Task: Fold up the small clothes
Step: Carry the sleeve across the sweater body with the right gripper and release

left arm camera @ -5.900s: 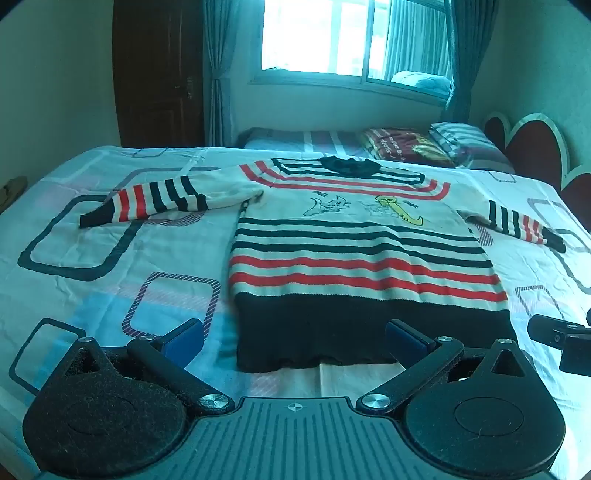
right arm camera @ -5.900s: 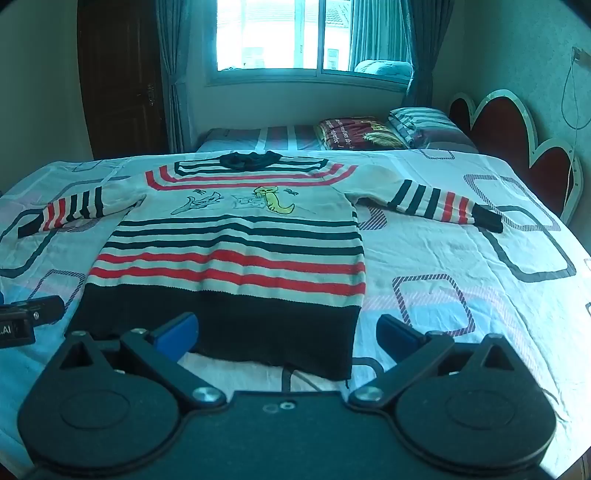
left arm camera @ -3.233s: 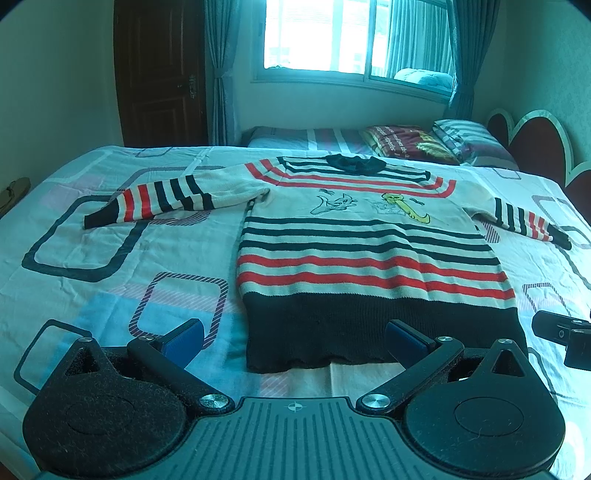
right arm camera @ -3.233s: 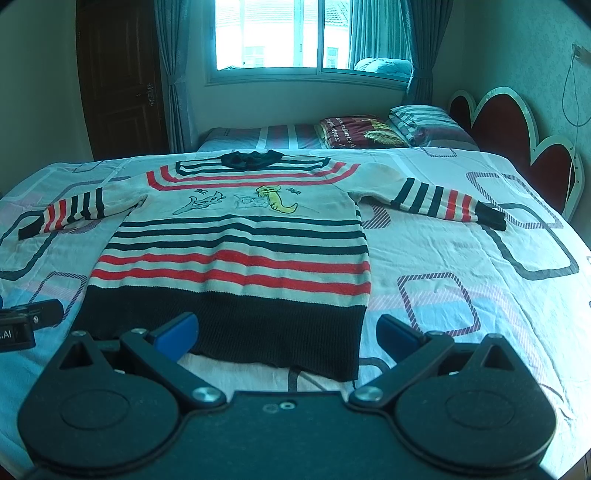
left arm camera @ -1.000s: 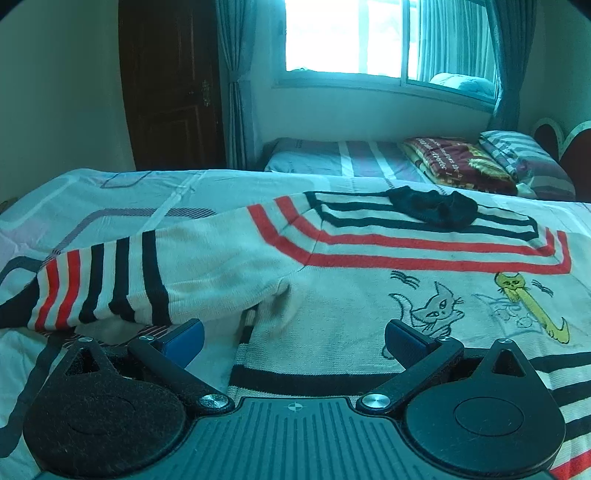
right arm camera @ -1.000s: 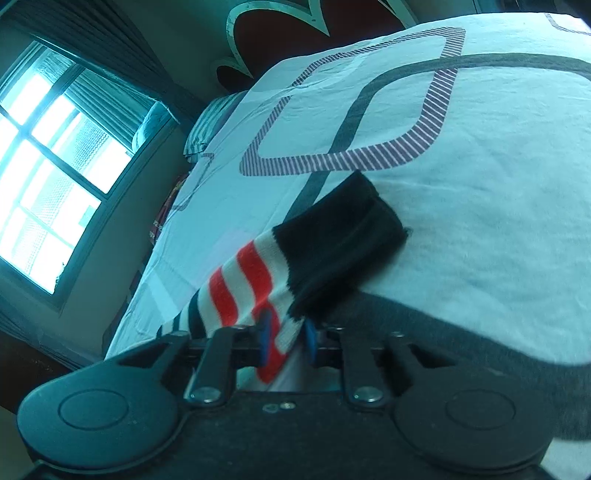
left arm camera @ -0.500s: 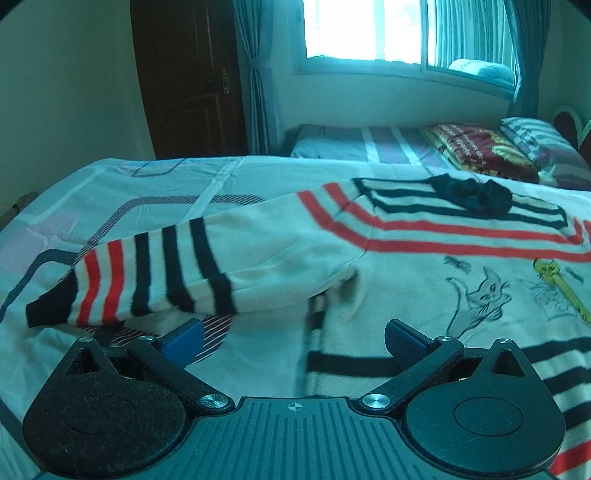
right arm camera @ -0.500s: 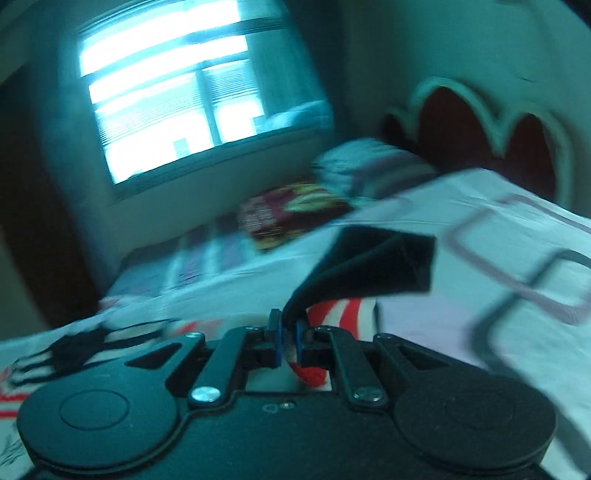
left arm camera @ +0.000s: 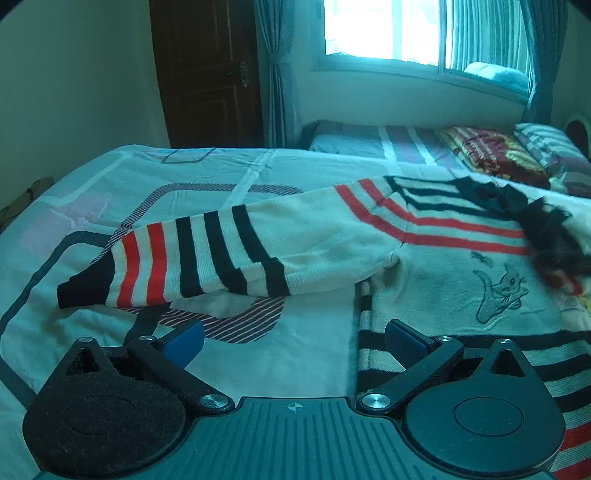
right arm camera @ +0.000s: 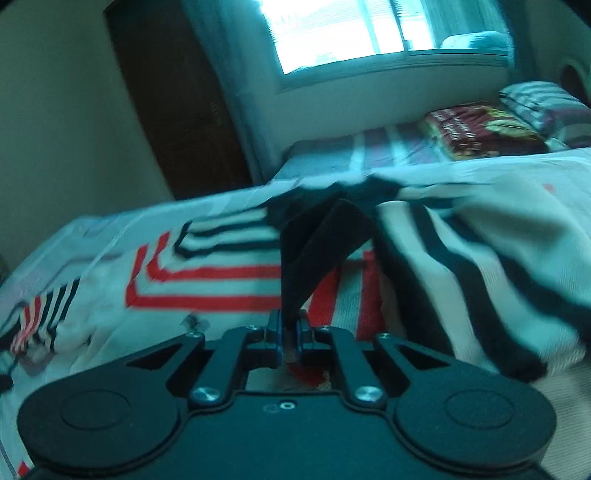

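The striped sweater (left arm camera: pixel 424 258) lies spread on the bed (left arm camera: pixel 229 173), filling the centre and right of the left wrist view, its cream body crossed by red and dark bands and carrying a small cartoon cat at the right of the frame. One sleeve (left arm camera: pixel 184 258) stretches out toward the left of that frame, flat on the patterned bedsheet, ending in a dark cuff at the far left. The left gripper (left arm camera: pixel 293 338) sits at the bottom centre of its view with its two blue-padded fingers wide apart and nothing between them; the left pad is over bare sheet, the right pad over the sweater's side edge. In the right wrist view, which is blurred, the right gripper (right arm camera: pixel 290 330) at lower centre has its fingers pressed together on the other sleeve's dark cuff (right arm camera: pixel 321 251), which stands up from the pads as a folded dark flap in the middle of the frame. The rest of that sleeve, with its dark bands, drapes across the right of the frame over the sweater's chest. At the upper right of both views folded blankets (left arm camera: pixel 491 151) and a striped pillow (left arm camera: pixel 546 147) rest at the head of the bed, below a bright window (left arm camera: pixel 384 29). A dark wooden door (left arm camera: pixel 207 70) stands at the upper left. No container shows in either view.
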`<state>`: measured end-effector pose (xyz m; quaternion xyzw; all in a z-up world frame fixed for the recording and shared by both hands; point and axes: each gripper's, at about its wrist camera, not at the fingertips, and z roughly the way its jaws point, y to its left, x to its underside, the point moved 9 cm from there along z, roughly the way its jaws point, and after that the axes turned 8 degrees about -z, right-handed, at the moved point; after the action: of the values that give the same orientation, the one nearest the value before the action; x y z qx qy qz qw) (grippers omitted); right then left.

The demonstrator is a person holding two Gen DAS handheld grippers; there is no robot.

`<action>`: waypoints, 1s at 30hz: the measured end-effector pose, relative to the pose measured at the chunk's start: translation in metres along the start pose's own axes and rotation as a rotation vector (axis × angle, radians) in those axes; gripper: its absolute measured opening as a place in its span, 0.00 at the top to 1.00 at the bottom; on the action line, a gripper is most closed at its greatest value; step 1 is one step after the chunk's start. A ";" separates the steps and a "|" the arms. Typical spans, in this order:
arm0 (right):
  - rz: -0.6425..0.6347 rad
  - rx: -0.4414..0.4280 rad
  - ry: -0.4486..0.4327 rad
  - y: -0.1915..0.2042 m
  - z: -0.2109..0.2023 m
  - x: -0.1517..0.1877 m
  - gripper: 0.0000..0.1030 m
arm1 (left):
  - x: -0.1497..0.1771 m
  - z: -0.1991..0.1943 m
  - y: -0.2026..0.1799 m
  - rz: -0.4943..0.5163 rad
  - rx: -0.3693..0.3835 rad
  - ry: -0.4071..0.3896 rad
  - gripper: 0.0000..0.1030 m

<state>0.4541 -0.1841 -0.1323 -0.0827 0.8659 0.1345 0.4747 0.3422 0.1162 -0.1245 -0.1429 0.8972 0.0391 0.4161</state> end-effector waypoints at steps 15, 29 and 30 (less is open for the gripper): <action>-0.007 0.020 -0.088 -0.029 -0.069 0.015 0.56 | -0.024 0.058 -0.160 -0.082 0.437 0.072 0.00; 0.278 0.078 -0.126 -0.112 -0.099 0.039 0.54 | -0.004 0.138 -0.219 -0.337 0.561 0.282 0.91; 0.319 0.071 -0.126 -0.118 -0.099 0.040 0.54 | -0.003 0.142 -0.219 -0.345 0.562 0.298 0.95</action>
<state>0.3859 -0.3279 -0.1334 0.0815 0.8406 0.1823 0.5035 0.5114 -0.0661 -0.2037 -0.1762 0.8864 -0.3011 0.3041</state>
